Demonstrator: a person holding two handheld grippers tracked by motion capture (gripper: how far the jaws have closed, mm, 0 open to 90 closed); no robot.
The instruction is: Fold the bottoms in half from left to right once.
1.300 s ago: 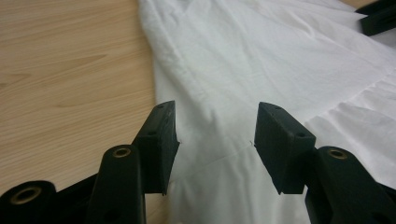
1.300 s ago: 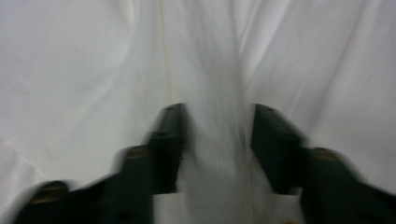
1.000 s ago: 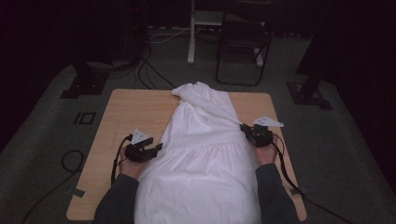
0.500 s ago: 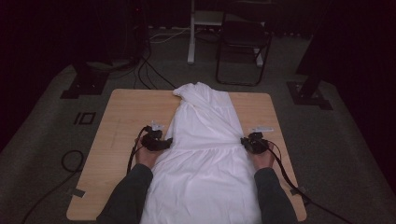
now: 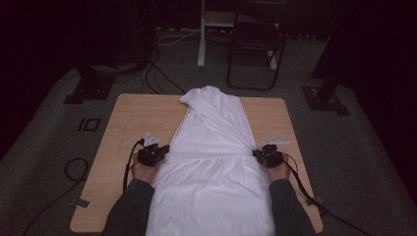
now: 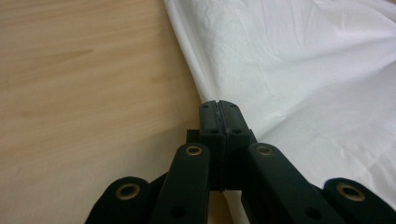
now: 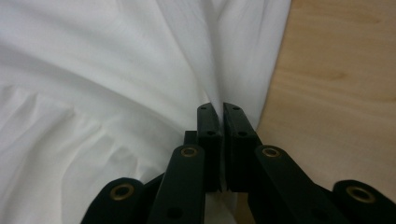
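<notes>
Both grippers pinched onto the edges of a white dress on a wooden table

The white dress (image 5: 211, 162) lay lengthwise on the table (image 5: 128, 123), its lower part cut off by the frame's bottom edge. The left gripper (image 5: 164, 149) had just been closing and its jaws sat together on the dress's edge; the fabric pinched between them was barely visible in the left gripper view, so the hold was hard to confirm. The right gripper (image 5: 255, 154) was clamped on a fold at the gathered seam, cloth running into the slit between the jaws. Both hands were partly hidden under the gripper bodies.
</notes>
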